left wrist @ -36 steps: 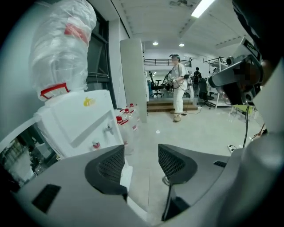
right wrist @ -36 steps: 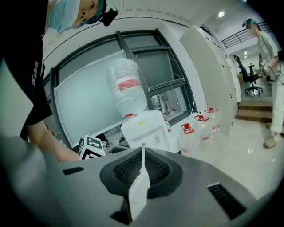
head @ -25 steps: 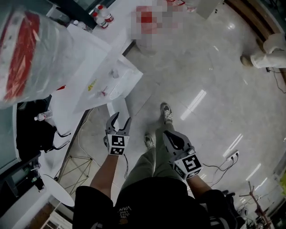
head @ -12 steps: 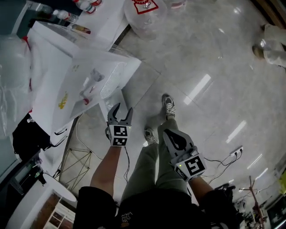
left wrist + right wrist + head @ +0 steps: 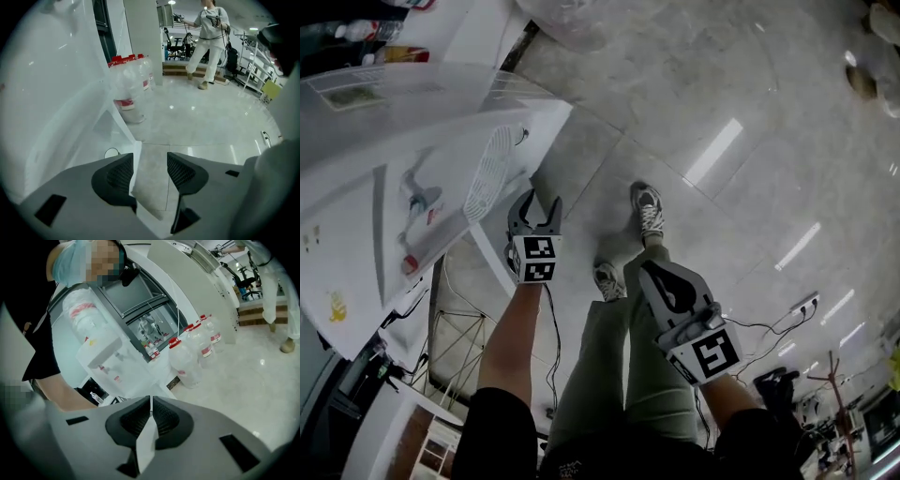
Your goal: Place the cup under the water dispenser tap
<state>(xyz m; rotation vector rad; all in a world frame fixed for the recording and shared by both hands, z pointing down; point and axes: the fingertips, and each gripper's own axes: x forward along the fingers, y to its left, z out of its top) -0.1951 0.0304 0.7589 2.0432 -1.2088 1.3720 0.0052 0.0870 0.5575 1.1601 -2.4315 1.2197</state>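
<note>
The left claw [image 5: 534, 202] is open: in the left gripper view its jaws [image 5: 150, 161] stand apart, and only grey floor tiles [image 5: 197, 122] show between them. In the head view this claw is just beside the front lower edge of the white water dispenser [image 5: 412, 150], close to the oval drip grille [image 5: 492, 173] and apart from it. The dispenser taps [image 5: 417, 200] sit on the dispenser front above the grille, farther from the left claw than the grille is. The right claw [image 5: 661, 281] is closed and holds nothing: in the right gripper view its jaws [image 5: 151, 404] meet with only a thin slit between the ribbed pads. This claw is well apart from the dispenser, on the far side of the person's legs [image 5: 609, 375] and shoes [image 5: 648, 208]. The right gripper view shows the dispenser [image 5: 108, 357] upright with an inverted bottle [image 5: 82, 310] on top and its taps [image 5: 105, 369] facing the camera. Large water jugs [image 5: 185, 359] with red caps stand on the floor just beside the dispenser; the left gripper view shows them [image 5: 131, 89] beyond the dispenser's white side wall [image 5: 56, 93]. A person in light clothes [image 5: 208, 33] stands well beyond the jugs. A power strip [image 5: 802, 305] lies on the floor well apart from the dispenser.
</note>
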